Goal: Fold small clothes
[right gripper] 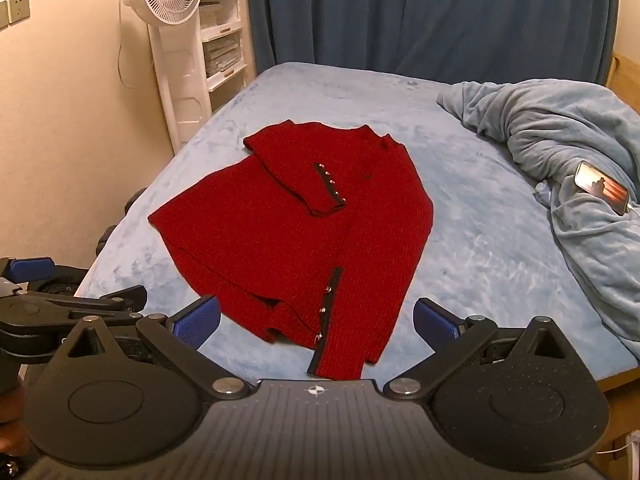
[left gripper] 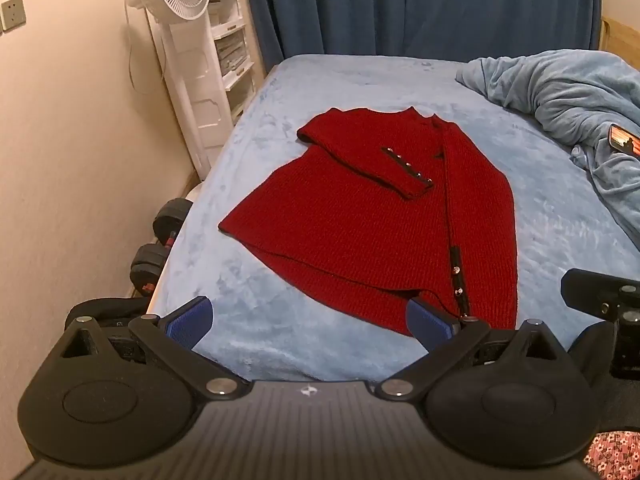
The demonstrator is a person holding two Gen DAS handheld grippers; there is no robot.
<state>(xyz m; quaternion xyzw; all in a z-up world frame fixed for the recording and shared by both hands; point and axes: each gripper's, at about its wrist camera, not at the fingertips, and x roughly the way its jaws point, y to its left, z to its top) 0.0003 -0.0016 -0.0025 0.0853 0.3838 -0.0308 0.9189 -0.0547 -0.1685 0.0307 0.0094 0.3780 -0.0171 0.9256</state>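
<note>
While the red sweater [left gripper: 360, 216] lies flat on the blue bed [left gripper: 360, 80], both sleeves are folded across it. Left gripper [left gripper: 310, 320] and right gripper [right gripper: 316, 320] hover spread wide, empty.

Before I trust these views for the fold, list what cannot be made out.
- Red sweater: its near hem, right wrist view, is cut off behind the gripper body.
- Dumbbells: left wrist view, half hidden by the bed edge.
- Phone screen picture: too small, both views.

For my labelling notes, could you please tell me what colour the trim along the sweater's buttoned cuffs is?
Black, on the red sweater, clearest in the right wrist view.
</note>
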